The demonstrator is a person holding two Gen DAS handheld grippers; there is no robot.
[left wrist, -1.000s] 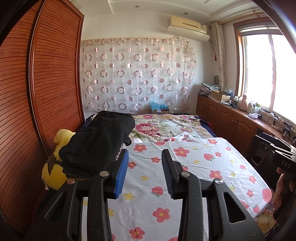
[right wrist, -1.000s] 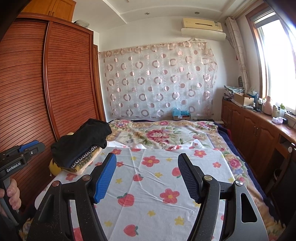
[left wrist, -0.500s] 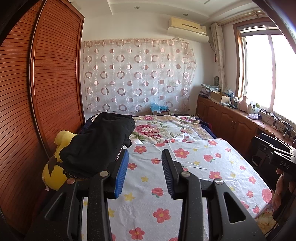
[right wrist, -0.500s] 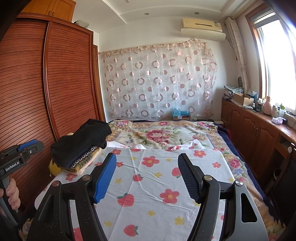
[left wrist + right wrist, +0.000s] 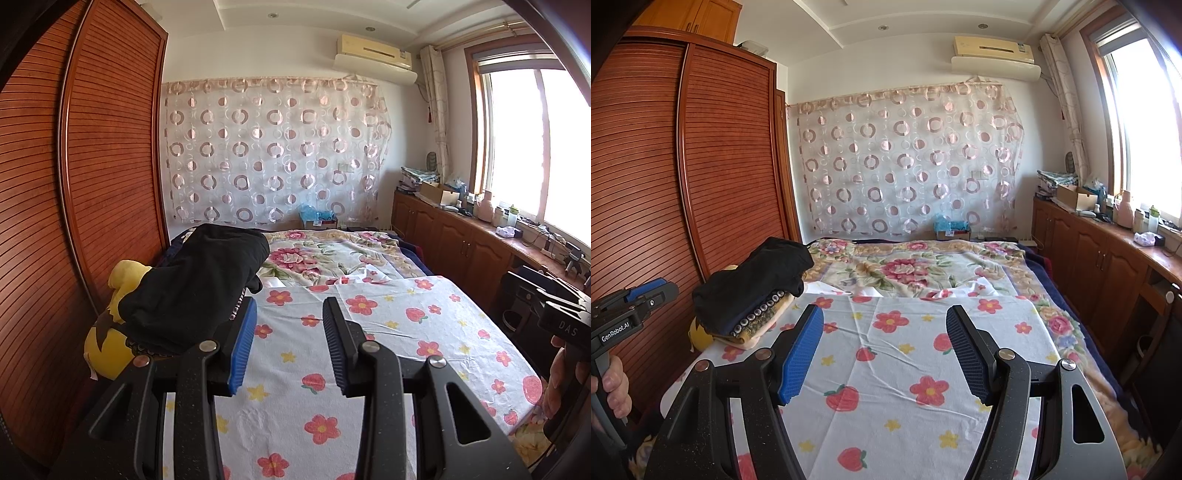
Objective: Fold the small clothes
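bedroom, daylight from the window on the right. a person holds a two-finger tool in each hand, both raised above the near end of the bed.

left gripper [image 5: 289, 325]: black frame, blue ribbed pads, jaws parted a moderate way, nothing between them. it hangs over the white cloth printed with red flowers and strawberries [image 5: 388, 332], not touching it. its left finger [image 5: 242, 347] sits just in front of the clothes pile as the left wrist camera sees it.

right gripper [image 5: 884, 350]: same build, jaws spread wider than the left's, holding nothing. it is above the same printed cloth [image 5: 905, 369], which lies flat with a few soft creases.

the folded black garment [image 5: 199, 284] tops a small stack at the left edge of the bed, beside the louvred brown wooden wardrobe [image 5: 74, 184]. under it, from the right wrist camera, a dark layer with a row of pale round studs [image 5: 759, 314] and a tan folded piece at the bottom. the stack leans on a yellow plush toy [image 5: 110, 350].

beyond the white cloth, a beige bedspread with big pink roses [image 5: 905, 266] covers the far part of the bed. sheer curtain with pink rings [image 5: 905, 158] on the back wall; wooden cabinets with clutter [image 5: 1108, 251] along the right.
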